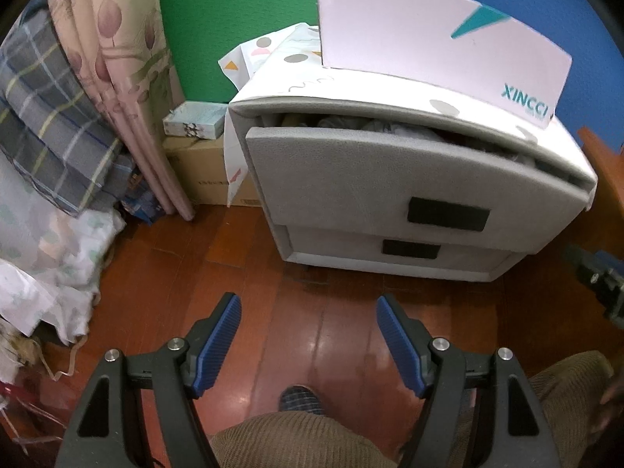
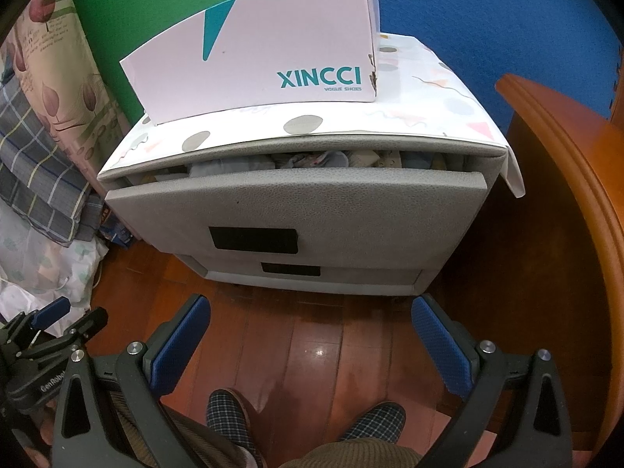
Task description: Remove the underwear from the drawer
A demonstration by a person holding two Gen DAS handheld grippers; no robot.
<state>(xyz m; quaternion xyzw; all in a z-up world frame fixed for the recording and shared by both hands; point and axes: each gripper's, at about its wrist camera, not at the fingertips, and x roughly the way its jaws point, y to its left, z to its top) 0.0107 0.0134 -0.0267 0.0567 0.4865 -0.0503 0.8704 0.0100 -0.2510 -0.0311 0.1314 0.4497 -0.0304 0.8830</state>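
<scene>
A small grey two-drawer cabinet (image 1: 390, 195) (image 2: 296, 210) stands on the wooden floor. Its top drawer (image 1: 394, 179) (image 2: 300, 206) is pulled out a little, and crumpled underwear and other cloth (image 1: 390, 126) (image 2: 308, 160) shows in the gap. The lower drawer (image 1: 409, 257) (image 2: 312, 269) is closed. My left gripper (image 1: 308, 304) hangs open above the floor in front of the cabinet, holding nothing. My right gripper (image 2: 310, 306) is also open and empty, just short of the cabinet's base. The left gripper (image 2: 66, 312) shows at the lower left of the right wrist view.
A white XINCCI shoe box (image 1: 436, 31) (image 2: 265, 50) sits on the cabinet's patterned top. Curtains, a plaid blanket (image 1: 50, 117) and cardboard boxes (image 1: 202, 171) crowd the left. A wooden furniture edge (image 2: 565, 179) stands right. The person's slippers (image 2: 230, 409) and trousers lie below.
</scene>
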